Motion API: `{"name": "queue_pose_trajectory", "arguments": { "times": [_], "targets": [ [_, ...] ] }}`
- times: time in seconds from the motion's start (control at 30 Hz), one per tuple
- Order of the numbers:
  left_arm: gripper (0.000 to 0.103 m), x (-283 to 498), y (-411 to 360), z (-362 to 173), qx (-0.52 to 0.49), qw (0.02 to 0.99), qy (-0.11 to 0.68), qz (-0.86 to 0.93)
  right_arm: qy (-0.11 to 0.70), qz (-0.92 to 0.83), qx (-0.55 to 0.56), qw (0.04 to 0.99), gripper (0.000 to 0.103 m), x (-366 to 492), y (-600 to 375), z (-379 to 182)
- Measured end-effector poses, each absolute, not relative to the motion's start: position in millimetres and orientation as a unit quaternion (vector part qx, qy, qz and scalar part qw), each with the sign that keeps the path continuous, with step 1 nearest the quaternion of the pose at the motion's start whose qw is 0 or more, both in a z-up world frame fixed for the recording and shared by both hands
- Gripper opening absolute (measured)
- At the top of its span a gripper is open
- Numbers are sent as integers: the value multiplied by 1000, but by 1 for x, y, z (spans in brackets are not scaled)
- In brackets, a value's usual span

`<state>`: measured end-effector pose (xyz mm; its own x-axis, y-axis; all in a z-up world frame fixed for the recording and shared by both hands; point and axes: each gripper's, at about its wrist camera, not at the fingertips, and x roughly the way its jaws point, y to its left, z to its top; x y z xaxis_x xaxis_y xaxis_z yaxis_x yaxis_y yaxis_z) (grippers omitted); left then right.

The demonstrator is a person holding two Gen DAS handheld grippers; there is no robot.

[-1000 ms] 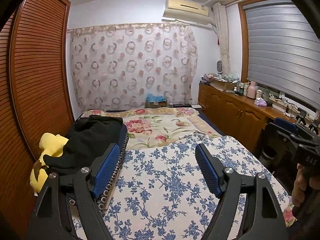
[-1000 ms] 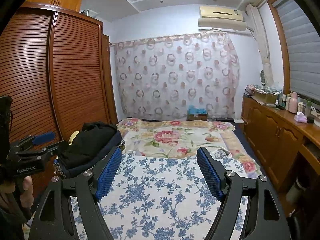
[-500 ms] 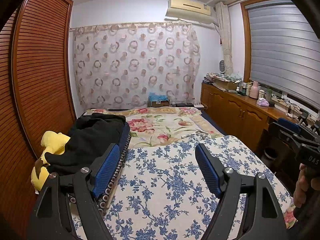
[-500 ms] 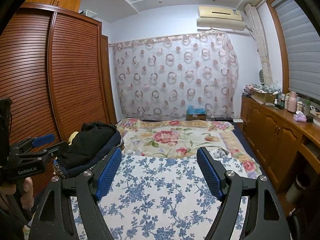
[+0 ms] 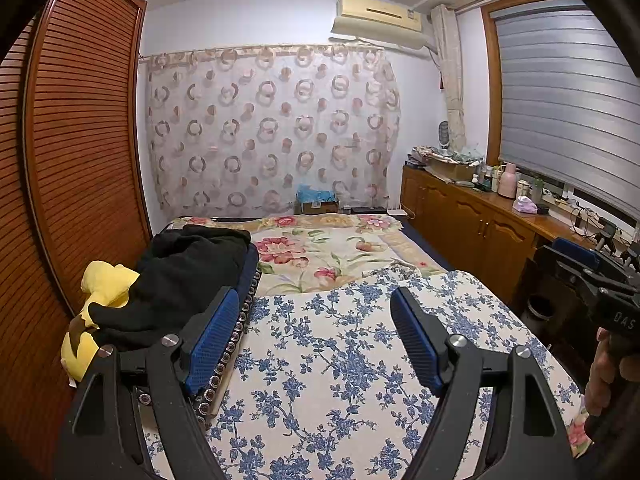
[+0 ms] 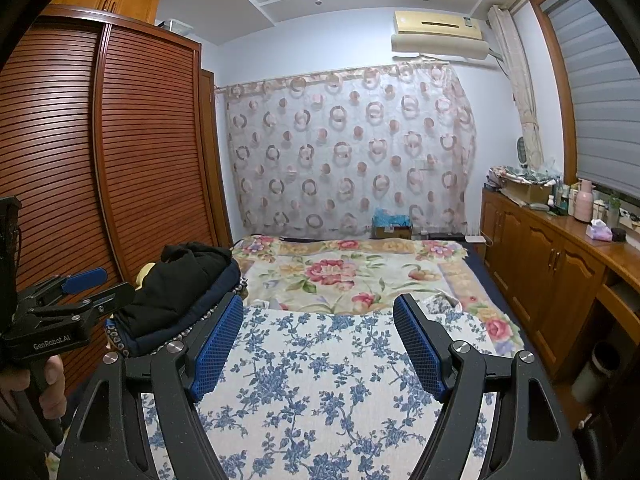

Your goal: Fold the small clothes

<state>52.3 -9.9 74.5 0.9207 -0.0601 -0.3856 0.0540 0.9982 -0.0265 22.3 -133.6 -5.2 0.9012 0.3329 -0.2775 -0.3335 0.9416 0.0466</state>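
1. Black garment [image 5: 180, 276]: dark, soft cloth, bunched and unfolded, heaped at the bed's left edge beside the wardrobe.
2. It lies on top of a navy cushion [image 5: 250, 268], draping over it toward the near end.
3. Yellow cloth item [image 5: 102, 280]: crumpled, partly under the black heap on its wardrobe side. What kind of item it is cannot be told.
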Motion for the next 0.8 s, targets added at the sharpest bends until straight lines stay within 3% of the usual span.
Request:
{"name": "queue_pose_trajectory", "arguments": {
  "times": [0.8],
  "targets": [
    [79,49,-9,73,-6,980,195,-27,142,171,-2,975,79,24,-138,-3]
  ]
}}
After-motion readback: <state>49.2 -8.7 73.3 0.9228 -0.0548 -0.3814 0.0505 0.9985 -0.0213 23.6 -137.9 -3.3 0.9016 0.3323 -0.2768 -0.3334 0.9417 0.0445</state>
